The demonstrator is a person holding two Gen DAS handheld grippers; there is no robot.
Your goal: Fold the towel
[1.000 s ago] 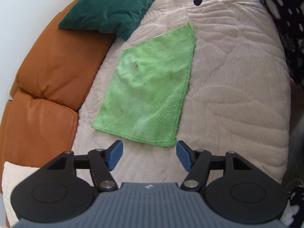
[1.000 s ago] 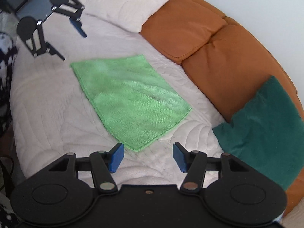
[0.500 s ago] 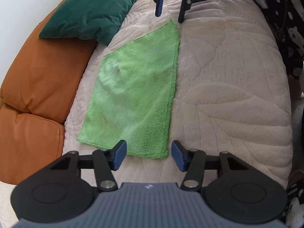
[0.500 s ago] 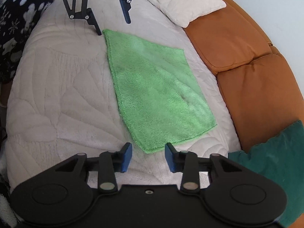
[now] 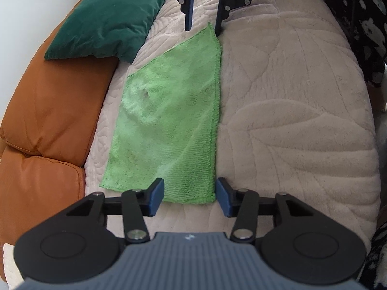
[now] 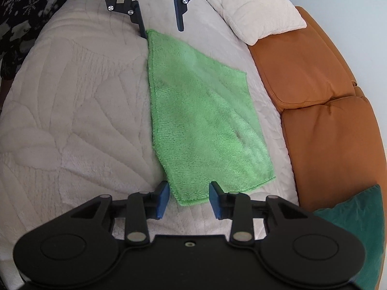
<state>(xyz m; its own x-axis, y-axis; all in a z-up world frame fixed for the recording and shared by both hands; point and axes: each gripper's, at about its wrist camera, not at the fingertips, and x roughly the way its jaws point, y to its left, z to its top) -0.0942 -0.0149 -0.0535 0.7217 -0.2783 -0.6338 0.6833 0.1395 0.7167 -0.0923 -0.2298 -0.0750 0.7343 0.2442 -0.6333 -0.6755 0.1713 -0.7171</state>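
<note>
The left gripper (image 5: pixel 189 197) has its blue fingers (image 5: pixel 156 197) spread apart, one on each side of the near corner of the green towel (image 5: pixel 169 120), and they are not pinching it. The right gripper (image 6: pixel 188 199) has just been closing, but its fingers (image 6: pixel 162 199) are also spread around the opposite corner without squeezing it. The towel lies flat on the cream blanket (image 5: pixel 290 120), with the orange sofa cushions (image 5: pixel 53 111) and a dark green pillow (image 5: pixel 106 21) farther off.
</note>
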